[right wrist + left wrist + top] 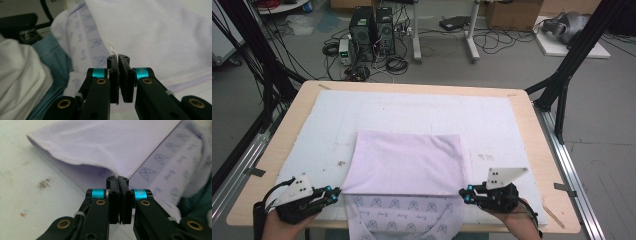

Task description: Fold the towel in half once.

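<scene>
A lilac cloth (404,162) lies folded on the white mat (412,107). Its plain top layer is laid back over a patterned layer (407,215) that hangs over the table's near edge. My left gripper (336,192) is at the fold's near left corner, shut on the hemmed cloth corner (115,173) with its jaws (119,180) pressed together. My right gripper (465,194) is at the near right corner, shut on the other cloth corner (113,52), jaws (118,58) closed. Both grippers sit low over the mat, pointing inward at each other.
The wooden table (279,145) carries the mat, which has small stains at the left (43,183). Black frame legs (562,95) stand at the right. Computer towers (372,32) and cables are on the floor beyond. The person's blue and white clothing (30,75) is near the front edge.
</scene>
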{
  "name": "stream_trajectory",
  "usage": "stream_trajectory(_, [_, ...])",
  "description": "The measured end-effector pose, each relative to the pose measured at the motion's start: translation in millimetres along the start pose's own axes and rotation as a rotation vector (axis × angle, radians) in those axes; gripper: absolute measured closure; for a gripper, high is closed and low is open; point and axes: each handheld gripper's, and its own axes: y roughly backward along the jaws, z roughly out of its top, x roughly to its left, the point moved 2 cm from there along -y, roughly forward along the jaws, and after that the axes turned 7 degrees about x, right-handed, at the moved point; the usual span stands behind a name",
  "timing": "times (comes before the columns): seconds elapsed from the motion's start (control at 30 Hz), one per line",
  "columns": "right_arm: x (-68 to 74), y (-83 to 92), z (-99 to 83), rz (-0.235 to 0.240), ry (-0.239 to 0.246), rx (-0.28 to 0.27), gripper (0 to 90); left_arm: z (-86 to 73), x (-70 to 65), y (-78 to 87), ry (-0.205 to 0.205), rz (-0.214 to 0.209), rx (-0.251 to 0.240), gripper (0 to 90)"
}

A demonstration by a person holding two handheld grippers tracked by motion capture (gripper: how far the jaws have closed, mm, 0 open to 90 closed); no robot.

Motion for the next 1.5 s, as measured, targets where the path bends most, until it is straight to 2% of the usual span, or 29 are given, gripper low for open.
stream_trajectory(0.07, [3.6,-2.6,-5.3,0.042,-0.007,0.010,77.3,-3.3,-3.7,-0.8,-0.014,-0.017,0.006,84.2])
stream_trajectory(0.1, [1.7,-4.3,-6.6,0.037,-0.011,0.018,72.8,-2.8,-1.8,-2.5,-0.020,-0.014,0.013,78.7])
stream_trajectory(0.17, [-8.5,-6.7,-5.0,0.029,-0.032,0.001,69.5,2.8,6.6,-7.5,-0.004,-0.015,0.012,68.0])
stream_trajectory(0.37, [-60.2,-15.9,17.2,-0.088,-0.076,0.029,61.0,39.2,46.3,-30.5,0.002,0.028,-0.008,61.9])
stream_trajectory(0.4, [-70.2,-17.8,21.9,-0.115,-0.083,0.032,60.1,46.3,54.5,-37.2,0.014,0.033,-0.010,61.3])
stream_trajectory(0.47, [-90.9,-22.6,31.2,-0.127,-0.107,0.022,60.4,59.5,70.2,-51.1,0.041,0.042,-0.023,60.0])
stream_trajectory(0.5, [-99.9,-25.1,35.8,-0.139,-0.116,0.032,60.3,66.5,79.5,-60.4,0.052,0.049,-0.012,59.8])
stream_trajectory(0.57, [-118.5,-30.3,44.5,-0.173,-0.120,0.047,60.3,75.8,92.3,-73.7,0.044,0.082,0.022,59.8])
stream_trajectory(0.6, [-127.1,-32.7,48.0,-0.176,-0.131,0.053,60.1,80.3,99.8,-80.7,0.058,0.089,0.027,59.8])
stream_trajectory(0.63, [-136.3,-35.7,50.7,-0.185,-0.139,0.067,59.3,83.6,107.0,-86.8,0.086,0.076,0.010,59.8])
stream_trajectory(0.7, [-153.6,-42.0,54.0,-0.196,-0.159,0.101,56.1,89.5,121.3,-98.9,0.113,0.090,0.038,59.8])
stream_trajectory(0.77, [-167.3,-47.2,55.2,-0.198,-0.190,0.095,52.7,93.2,133.4,-109.1,0.132,0.115,0.059,57.3])
stream_trajectory(0.83, [-177.6,-51.1,54.3,-0.195,-0.204,0.076,49.0,96.2,142.3,-118.6,0.152,0.146,0.072,48.8])
stream_trajectory(0.9, [-185.0,-55.4,50.9,-0.204,-0.201,0.071,47.5,98.4,147.5,-127.4,0.157,0.147,0.070,48.1])
stream_trajectory(0.97, [-191.2,-61.3,45.8,-0.207,-0.221,0.092,45.5,97.4,151.4,-136.0,0.167,0.164,0.077,47.0])
stream_trajectory(1.03, [-196.1,-68.6,40.3,-0.196,-0.244,0.126,43.8,93.4,157.3,-145.9,0.181,0.169,0.145,44.4])
stream_trajectory(1.07, [-197.7,-72.4,37.9,-0.188,-0.256,0.141,43.9,90.4,159.7,-150.0,0.197,0.156,0.165,44.9])
stream_trajectory(1.1, [-198.8,-76.2,36.1,-0.170,-0.263,0.152,46.2,87.6,161.3,-152.8,0.212,0.116,0.177,48.1])
stream_trajectory(1.13, [-199.3,-79.5,34.5,-0.146,-0.267,0.165,56.2,85.6,162.0,-154.3,0.216,0.098,0.179,59.0])
stream_trajectory(1.17, [-199.2,-82.8,33.2,-0.120,-0.263,0.183,72.6,86.4,163.0,-153.1,0.224,0.089,0.171,64.9])
stream_trajectory(1.2, [-198.4,-84.8,32.6,-0.096,-0.264,0.203,83.8,87.7,163.6,-152.1,0.230,0.063,0.158,82.0])
stream_trajectory(1.23, [-198.4,-85.4,33.8,-0.102,-0.256,0.207,85.7,89.7,163.7,-152.1,0.222,0.072,0.170,83.6])
stream_trajectory(1.27, [-199.2,-85.4,35.8,-0.110,-0.260,0.208,86.4,92.4,164.5,-151.7,0.210,0.083,0.184,84.8])
stream_trajectory(1.3, [-200.8,-84.6,38.6,-0.126,-0.263,0.218,86.7,96.4,165.5,-150.6,0.211,0.101,0.172,86.0])
stream_trajectory(1.33, [-202.3,-82.5,42.4,-0.164,-0.253,0.224,86.9,101.5,167.1,-148.0,0.210,0.119,0.142,86.8])
stream_trajectory(1.37, [-204.9,-77.3,47.5,-0.193,-0.249,0.207,86.9,110.0,170.4,-144.2,0.209,0.132,0.123,86.9])
stream_trajectory(1.4, [-209.7,-67.2,55.5,-0.228,-0.265,0.168,87.0,116.6,172.7,-141.7,0.201,0.146,0.130,87.0])
stream_trajectory(1.47, [-216.4,-50.2,69.9,-0.279,-0.264,0.136,87.0,139.6,179.4,-130.2,0.182,0.173,0.093,87.1])
stream_trajectory(1.5, [-219.4,-40.0,80.0,-0.300,-0.257,0.120,87.0,157.6,183.8,-121.0,0.166,0.193,0.066,87.1])
